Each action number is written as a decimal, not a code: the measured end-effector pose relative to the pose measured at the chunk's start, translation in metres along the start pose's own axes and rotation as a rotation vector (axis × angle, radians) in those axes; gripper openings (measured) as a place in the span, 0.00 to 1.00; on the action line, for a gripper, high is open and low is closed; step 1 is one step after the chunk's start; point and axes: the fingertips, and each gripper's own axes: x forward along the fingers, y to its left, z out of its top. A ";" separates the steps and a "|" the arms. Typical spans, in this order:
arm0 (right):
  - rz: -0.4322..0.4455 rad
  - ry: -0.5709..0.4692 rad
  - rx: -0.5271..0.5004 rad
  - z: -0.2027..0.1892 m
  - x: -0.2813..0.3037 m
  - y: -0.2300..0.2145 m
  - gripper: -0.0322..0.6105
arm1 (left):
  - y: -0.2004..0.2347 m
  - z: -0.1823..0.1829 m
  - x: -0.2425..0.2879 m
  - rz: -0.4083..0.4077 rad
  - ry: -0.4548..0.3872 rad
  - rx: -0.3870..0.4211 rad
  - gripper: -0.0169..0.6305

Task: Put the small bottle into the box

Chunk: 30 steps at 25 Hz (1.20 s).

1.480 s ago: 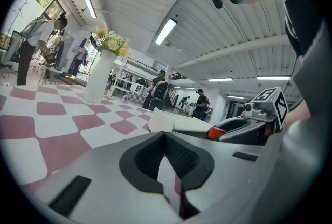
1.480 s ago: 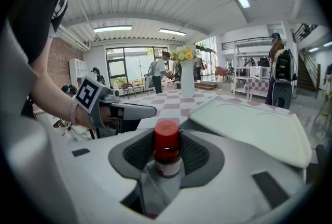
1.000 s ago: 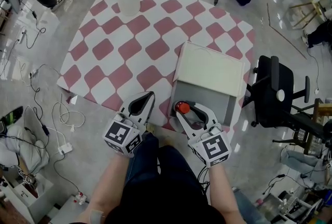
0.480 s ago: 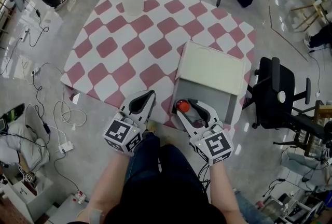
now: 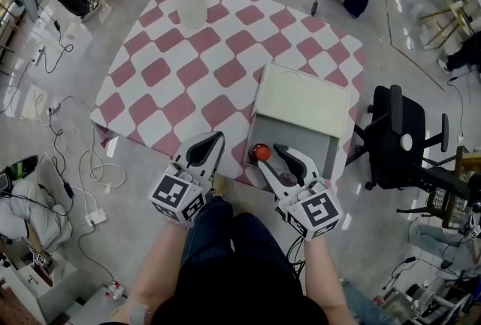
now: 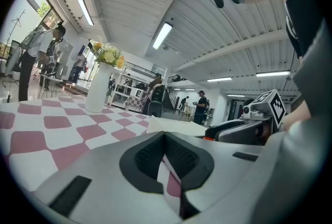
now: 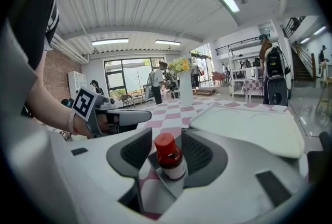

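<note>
So the small bottle (image 7: 168, 158), the one with the red cap, stands upright right at the near-left corner of the grey box (image 5: 323, 147). From the right gripper view it looks like it's sitting inside that corner, with the grey walls wrapping around its base. The right tool (image 5: 269, 156) is spread wide with the bottle between its jaws. There's a visible gap on either side, so the pads aren't pressing on it and it isn't gripped at all.

The left tool (image 6: 165, 137) is empty. Its jaws are closed with the tips meeting, and all that shows through the hollow between the pads is the pink-and-white checkered cloth. It sits low over the near edge of the tabletop (image 5: 188, 75), just left of the right tool.

The box's pale lid (image 5: 301, 98) is flipped open on the far side. A white vase (image 5: 189, 4) with yellow flowers stands at the far end of the tabletop, well apart from the box. A black office chair (image 5: 394, 135) is parked off to the right.
</note>
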 end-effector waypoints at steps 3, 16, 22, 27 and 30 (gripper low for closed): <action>0.000 -0.015 0.003 0.003 -0.006 -0.001 0.33 | -0.003 0.004 -0.001 0.002 -0.007 0.007 0.03; -0.022 -0.073 -0.012 0.016 -0.032 -0.001 0.12 | -0.019 0.023 -0.007 0.015 -0.043 0.037 0.03; -0.047 -0.103 -0.006 0.022 -0.047 -0.002 0.07 | -0.026 0.032 -0.011 0.018 -0.060 0.056 0.03; -0.064 -0.141 -0.001 0.031 -0.059 -0.004 0.06 | -0.033 0.036 -0.012 0.014 -0.065 0.064 0.03; -0.078 -0.166 0.012 0.036 -0.065 -0.007 0.06 | -0.037 0.040 -0.013 0.012 -0.072 0.071 0.03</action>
